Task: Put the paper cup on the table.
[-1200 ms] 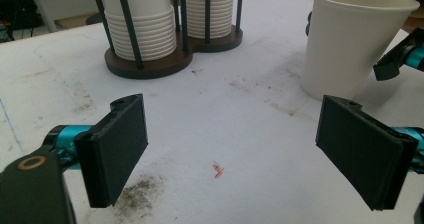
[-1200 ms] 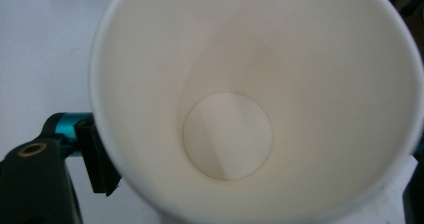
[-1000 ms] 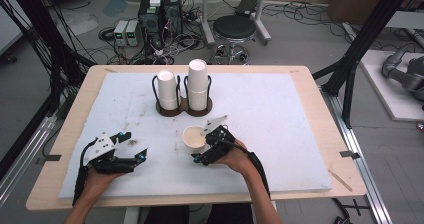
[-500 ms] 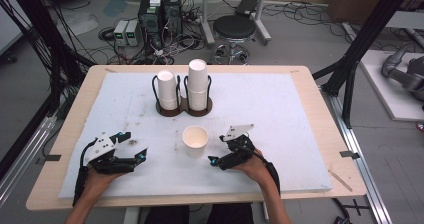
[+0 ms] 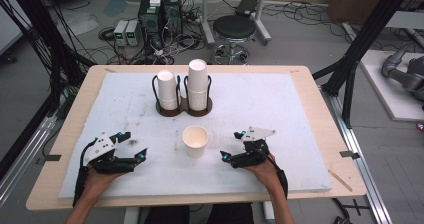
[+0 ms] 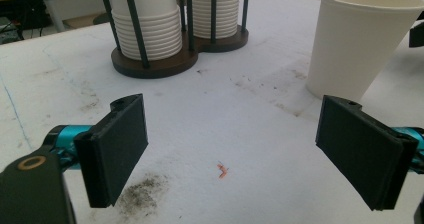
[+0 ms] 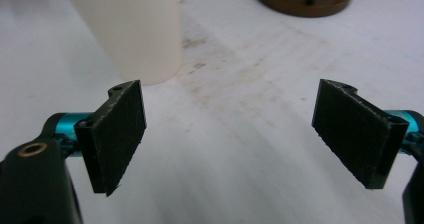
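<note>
Now both the left gripper and right gripper gape empty; a careless sweep could topple the paper cup.

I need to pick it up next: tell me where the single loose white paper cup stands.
In the high view, the white paper cup stands upright mid-table, just in front of the dark wooden cup holder.

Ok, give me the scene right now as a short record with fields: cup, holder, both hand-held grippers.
loose paper cup: upright on the white mat, mouth up, apart from both grippers
cup holder: behind the loose cup, two bays, a stack of white cups in each; right stack taller than left stack
left hand-held gripper: open, nothing between the jaws, resting low at the mat's near left
right hand-held gripper: open, nothing between the jaws, right of the loose cup
</note>
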